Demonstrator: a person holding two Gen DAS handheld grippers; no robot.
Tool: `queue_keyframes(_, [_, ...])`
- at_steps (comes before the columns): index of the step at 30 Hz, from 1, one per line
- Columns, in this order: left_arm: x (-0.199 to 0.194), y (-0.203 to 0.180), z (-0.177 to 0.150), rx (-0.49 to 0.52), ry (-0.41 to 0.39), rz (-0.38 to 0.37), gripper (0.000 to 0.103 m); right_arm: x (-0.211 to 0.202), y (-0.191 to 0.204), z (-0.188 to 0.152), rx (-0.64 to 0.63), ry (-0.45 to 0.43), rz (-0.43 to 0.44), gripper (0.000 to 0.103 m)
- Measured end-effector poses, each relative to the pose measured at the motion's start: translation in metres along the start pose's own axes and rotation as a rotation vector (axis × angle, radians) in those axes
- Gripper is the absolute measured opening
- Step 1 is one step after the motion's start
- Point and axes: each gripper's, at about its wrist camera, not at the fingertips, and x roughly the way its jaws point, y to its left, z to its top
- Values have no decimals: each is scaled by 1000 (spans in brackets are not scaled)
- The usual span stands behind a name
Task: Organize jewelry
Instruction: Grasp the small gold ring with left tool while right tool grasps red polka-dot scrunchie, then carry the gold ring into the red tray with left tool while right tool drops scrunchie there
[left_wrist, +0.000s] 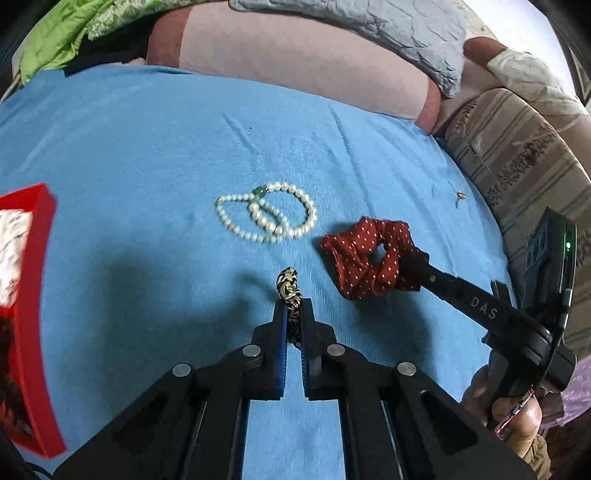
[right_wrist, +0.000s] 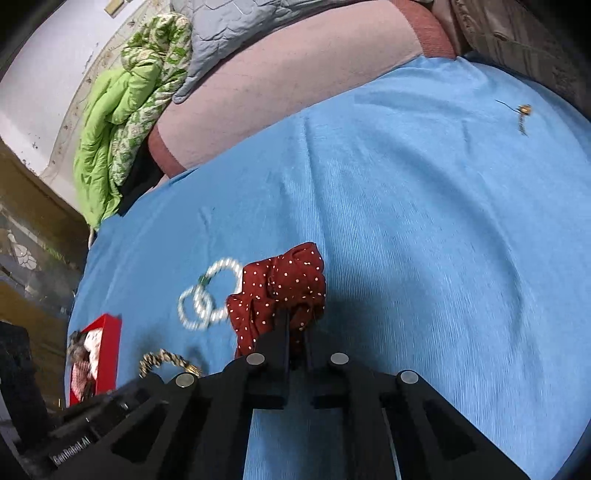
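The left gripper (left_wrist: 293, 308) has its fingers (left_wrist: 279, 325) clamped on a black-and-gold patterned band (left_wrist: 290, 291), a narrow loop whose far end sticks out past the fingertips above the blue cloth (left_wrist: 147, 147). In the right wrist view the same band (right_wrist: 166, 362) shows as a curved arc at the near left, just beside the left gripper's body.

The right gripper (right_wrist: 295, 325) has its fingers (right_wrist: 282, 339) pinched together on a red scrunchie (right_wrist: 280, 288) with white dots. From the left wrist view the scrunchie (left_wrist: 369, 254) sits at the tip of the right gripper (left_wrist: 413, 267), which reaches in from the near right, with the person's hand (left_wrist: 509, 413) wrapped around its handle.

A pearl necklace (left_wrist: 266, 212) lies coiled in loops on the cloth, far of the band and just left of the scrunchie; whether the two touch I cannot tell. In the right wrist view the necklace (right_wrist: 207, 291) is blurred.

A red box (left_wrist: 33, 317) sits at the left edge of the cloth, with white and dark contents that are too blurred to name. It appears again at the near left in the right wrist view (right_wrist: 107, 350).

A small gold item (right_wrist: 523, 110) lies alone at the far right, well apart from the rest.

Beyond the cloth are a pink cushion (left_wrist: 295, 59), a grey quilt (left_wrist: 388, 29) and a green blanket (right_wrist: 122, 110).
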Motion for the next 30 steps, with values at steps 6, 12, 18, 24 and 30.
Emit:
queue_keyframes(6, [-33,6,-28,29,-37,23,6,-27,19,-35,-59,-12,-1,7])
queue_keyframes(12, [-68,4,-42,74,-110,62,6,-50,49,-61,-153,-48,-25,7])
queue_keyframes(18, [-99,13,-53,80,-158,75,6,-66,80,-79,-239,-73,-52,7])
queue_keyframes(24, [-126,34,-64,46,-195,113,6,-78,103,-94,-288,-79,-30,7])
queue_keyframes(30, [-148,54,-73,35,-234,197,6,-83,128,-105,-339,-68,-6,7])
